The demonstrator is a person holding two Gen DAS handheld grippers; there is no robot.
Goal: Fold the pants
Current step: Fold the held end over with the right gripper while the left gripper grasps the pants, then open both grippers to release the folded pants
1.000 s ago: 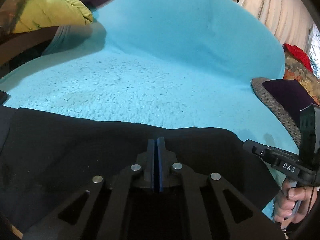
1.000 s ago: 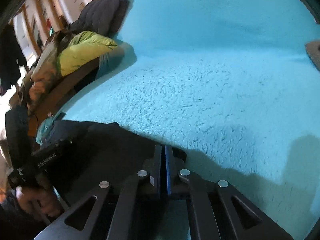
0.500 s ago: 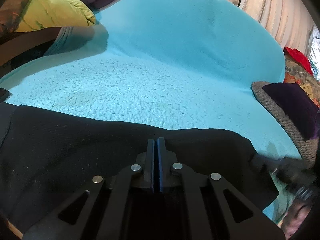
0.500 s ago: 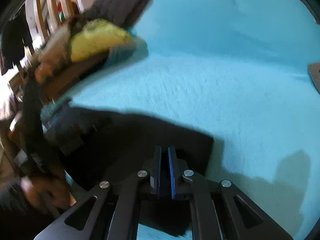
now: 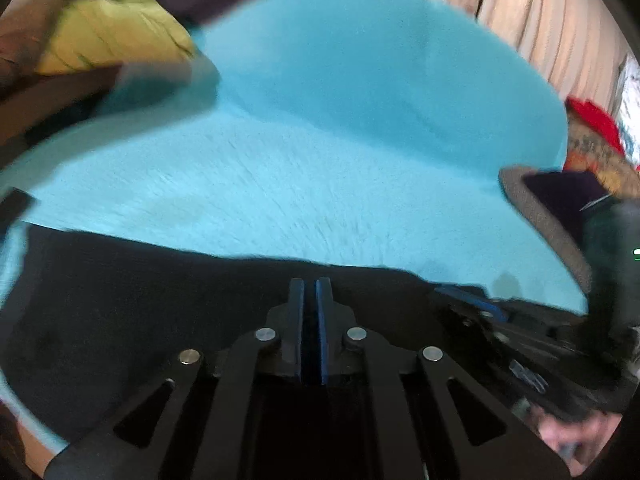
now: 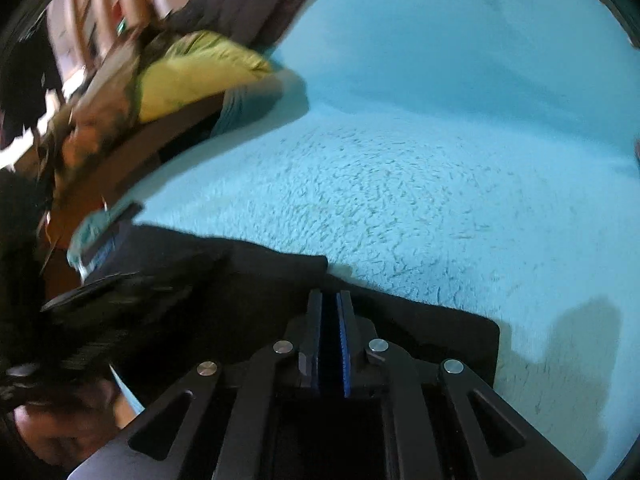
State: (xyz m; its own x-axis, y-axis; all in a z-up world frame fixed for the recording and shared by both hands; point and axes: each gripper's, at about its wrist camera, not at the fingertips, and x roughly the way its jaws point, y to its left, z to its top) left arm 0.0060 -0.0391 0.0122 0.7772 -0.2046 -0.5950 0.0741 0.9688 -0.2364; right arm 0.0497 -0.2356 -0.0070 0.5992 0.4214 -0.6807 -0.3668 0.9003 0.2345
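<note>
Black pants (image 5: 132, 300) lie along the near edge of a turquoise fleece blanket (image 5: 320, 184). My left gripper (image 5: 310, 292) is shut on the pants' black cloth. My right gripper (image 6: 330, 304) is shut on the pants (image 6: 224, 280) near their right corner (image 6: 472, 332). The right gripper also shows at the lower right of the left wrist view (image 5: 480, 312), close beside the left one. The left gripper shows blurred at the left of the right wrist view (image 6: 104, 292).
A yellow-green bundle (image 5: 112, 36) and dark clothes (image 6: 248, 4) sit on a wooden edge at the far left. A grey cushion with a purple cloth (image 5: 560, 200) and red fabric (image 5: 592, 116) lie at the right. Curtains (image 5: 540, 20) hang behind.
The right gripper has swung in toward the left one, carrying its pants corner. The pants now lie further onto the blanket. Both stay shut on cloth.
</note>
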